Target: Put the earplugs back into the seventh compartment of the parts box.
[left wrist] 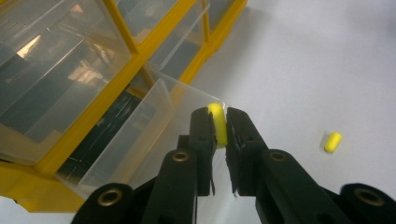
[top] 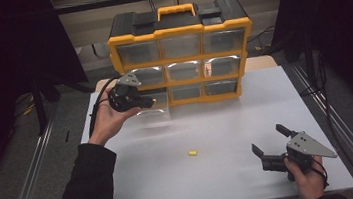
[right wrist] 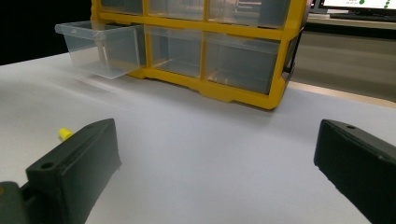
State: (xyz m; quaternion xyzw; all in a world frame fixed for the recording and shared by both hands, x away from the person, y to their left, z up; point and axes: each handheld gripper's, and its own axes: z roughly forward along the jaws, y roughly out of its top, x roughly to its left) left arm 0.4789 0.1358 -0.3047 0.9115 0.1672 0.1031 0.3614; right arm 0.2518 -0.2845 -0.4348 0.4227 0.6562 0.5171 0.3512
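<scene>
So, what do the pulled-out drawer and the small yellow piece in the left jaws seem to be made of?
Drawer: clear hard plastic, glossy; the cabinet frame shows through its walls. Yellow piece: probably soft foam or rubber, matte, with rounded ends; it sits pinched between the left gripper jaws. Softness is a guess.

Person with two hand-held grippers: appearance.
Left sleeve (top: 86, 190) is black and long, ending at the wrist; the hands are ungloved. Left gripper (top: 148, 102) is black with a grey three-cornered plate (top: 129, 79) on top and a black cable (top: 96, 106) trailing from it. Its jaws are black, flat-sided bars; brass-coloured rivets (left wrist: 180, 156) sit at the linkage pivots. Right gripper (top: 269, 143) is likewise black, carries a larger grey plate (top: 309, 145) with small dark screw holes, and has blocky, matte jaws with a small hole near each tip.
</scene>
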